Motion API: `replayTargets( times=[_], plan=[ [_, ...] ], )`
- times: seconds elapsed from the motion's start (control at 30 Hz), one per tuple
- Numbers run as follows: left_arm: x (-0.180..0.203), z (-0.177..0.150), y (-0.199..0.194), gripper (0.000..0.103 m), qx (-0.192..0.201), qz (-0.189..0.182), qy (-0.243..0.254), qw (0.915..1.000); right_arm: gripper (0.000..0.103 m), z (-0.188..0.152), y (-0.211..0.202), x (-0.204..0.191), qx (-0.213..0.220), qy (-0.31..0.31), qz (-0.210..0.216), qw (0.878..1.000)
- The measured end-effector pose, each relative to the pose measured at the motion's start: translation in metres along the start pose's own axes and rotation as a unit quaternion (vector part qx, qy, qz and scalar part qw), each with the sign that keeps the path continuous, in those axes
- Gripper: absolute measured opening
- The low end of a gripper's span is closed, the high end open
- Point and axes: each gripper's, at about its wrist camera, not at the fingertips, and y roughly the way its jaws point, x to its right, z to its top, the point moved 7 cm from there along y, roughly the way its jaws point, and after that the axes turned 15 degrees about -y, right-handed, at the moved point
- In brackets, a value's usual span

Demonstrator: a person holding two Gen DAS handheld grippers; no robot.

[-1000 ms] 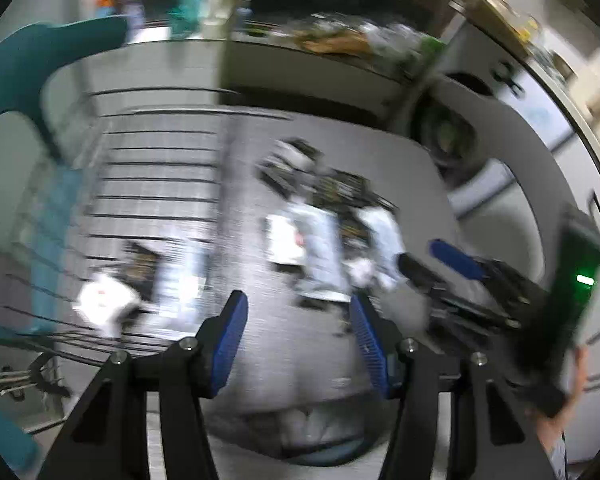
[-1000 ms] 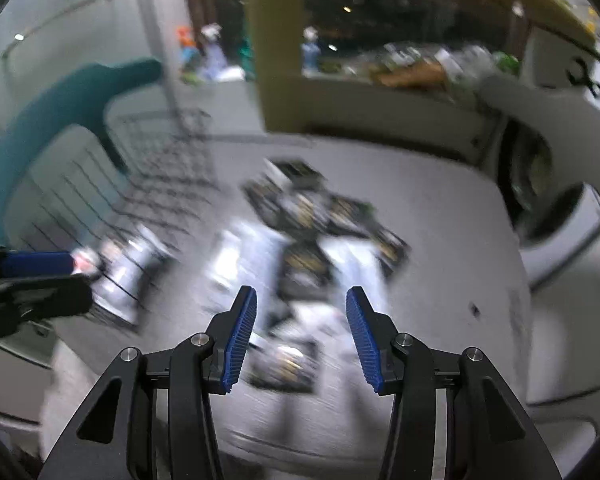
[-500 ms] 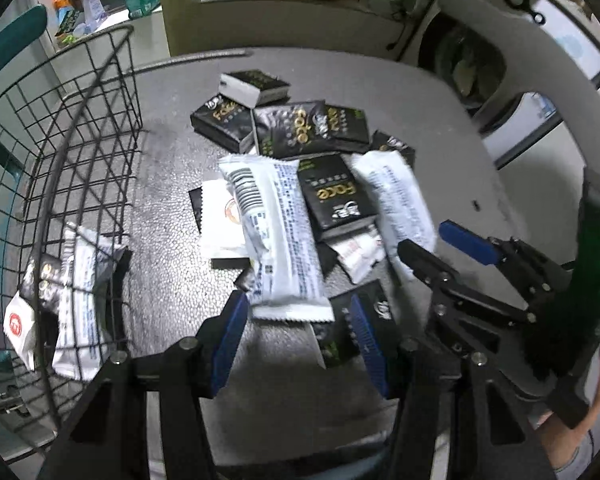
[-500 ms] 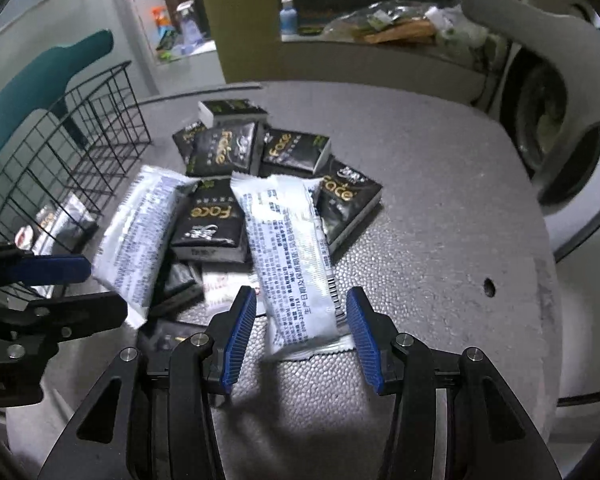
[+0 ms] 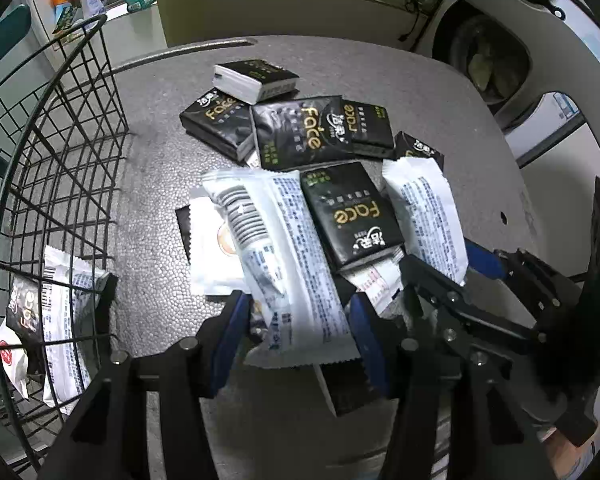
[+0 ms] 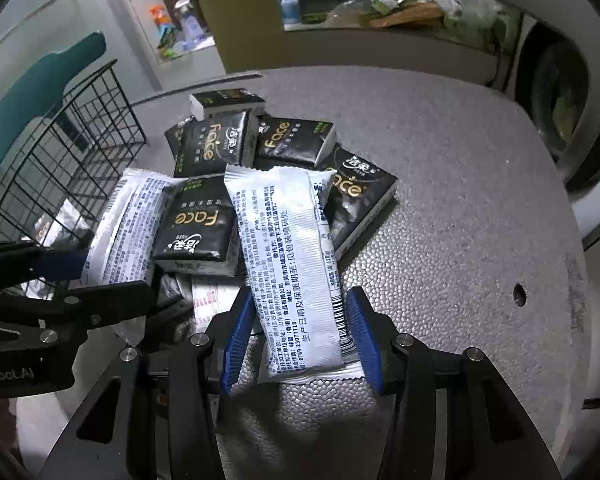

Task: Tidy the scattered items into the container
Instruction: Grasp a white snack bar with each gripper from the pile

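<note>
- Left tongs (image 5: 300, 332): wide, pointing steeply down, pads straddling the near end of a long white packet (image 5: 284, 248). No squeeze visible, so nothing is held.
- Right tongs (image 6: 300, 336): narrow, jaws have just been closing, with a second white packet (image 6: 292, 256) between them. One pad is against the barcode edge and the other shows a sliver of gap. I read this as not clamped yet.
- Both packets lie flat on the grey surface (image 5: 160, 208) at the near edge of the pile, partly overlapping other items.
- Under and between them are a flat white sachet (image 5: 212, 248), a small red-printed packet (image 5: 376, 280) and a dark sachet poking out below the left tongs.
- Mid pile: black "Face" tissue packs (image 5: 348, 216), one lying between the two white packets and more stacked loosely behind it. I count about six, but the overlaps make that unsure.
- Far end of the pile: one pack on its side showing its white edge (image 5: 256, 76).
- The wire basket (image 5: 60, 160) sits beside the surface, to the left in both views. It already holds a few items: a white packet (image 5: 64, 320), a black pack (image 5: 22, 312) and a small white sachet. The count is unclear through the wires.
- Progress: early, with roughly a quarter or less in the basket and the bulk on the surface.
- Current step as I judge it is a two-handed pick of the white packets. Still to do: close both grips, lift, carry across and drop in, then repeat for the black packs and sachets.
- Risk: the slick wrappers may slip or drag the packs beneath them.
</note>
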Motion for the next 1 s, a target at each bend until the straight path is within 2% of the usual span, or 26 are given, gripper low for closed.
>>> replayTargets(
  times=[0.03, 0.07, 0.17, 0.37, 0.53, 0.63, 0.77, 0.8, 0.9, 1.0],
  plan=[
    [0.000, 0.000, 0.000, 0.057, -0.003, -0.005, -0.002, 1.0000, 0.039, 0.000, 0.000, 0.000, 0.000, 0.002, 0.003, 1.000],
    [-0.001, -0.001, 0.000, 0.051, -0.006, -0.009, -0.004, 0.9999, 0.036, 0.000, -0.001, 0.000, 0.001, 0.005, 0.004, 1.000],
    [-0.001, -0.001, -0.001, 0.042, -0.005, -0.010, -0.004, 0.9999, 0.036, 0.001, -0.004, 0.001, 0.002, 0.006, -0.007, 1.000],
    [-0.003, 0.000, -0.012, 0.032, 0.000, -0.024, -0.004, 0.9997, 0.036, -0.001, -0.018, 0.000, 0.009, 0.017, -0.011, 1.000],
    [-0.005, -0.003, -0.022, 0.032, -0.002, -0.032, -0.005, 0.9995, 0.036, -0.003, -0.032, -0.002, 0.018, 0.021, -0.014, 1.000],
    [-0.004, -0.007, -0.019, 0.033, -0.002, -0.015, 0.008, 0.9999, 0.036, -0.005, -0.034, -0.005, 0.015, 0.019, -0.016, 1.000],
    [-0.005, -0.006, -0.010, 0.045, 0.000, -0.011, 0.000, 0.9999, 0.036, -0.008, -0.034, -0.006, 0.014, 0.023, -0.011, 1.000],
    [-0.004, -0.005, -0.008, 0.045, 0.000, -0.010, -0.002, 0.9999, 0.036, -0.008, -0.034, -0.006, 0.014, 0.024, -0.011, 1.000],
    [-0.002, -0.004, 0.000, 0.045, -0.004, -0.007, 0.000, 1.0000, 0.036, -0.010, -0.034, -0.005, 0.014, 0.026, -0.011, 1.000],
    [-0.003, -0.003, 0.002, 0.038, -0.006, -0.013, -0.004, 0.9999, 0.036, -0.011, -0.034, -0.004, 0.014, 0.028, -0.010, 0.999]
  ],
)
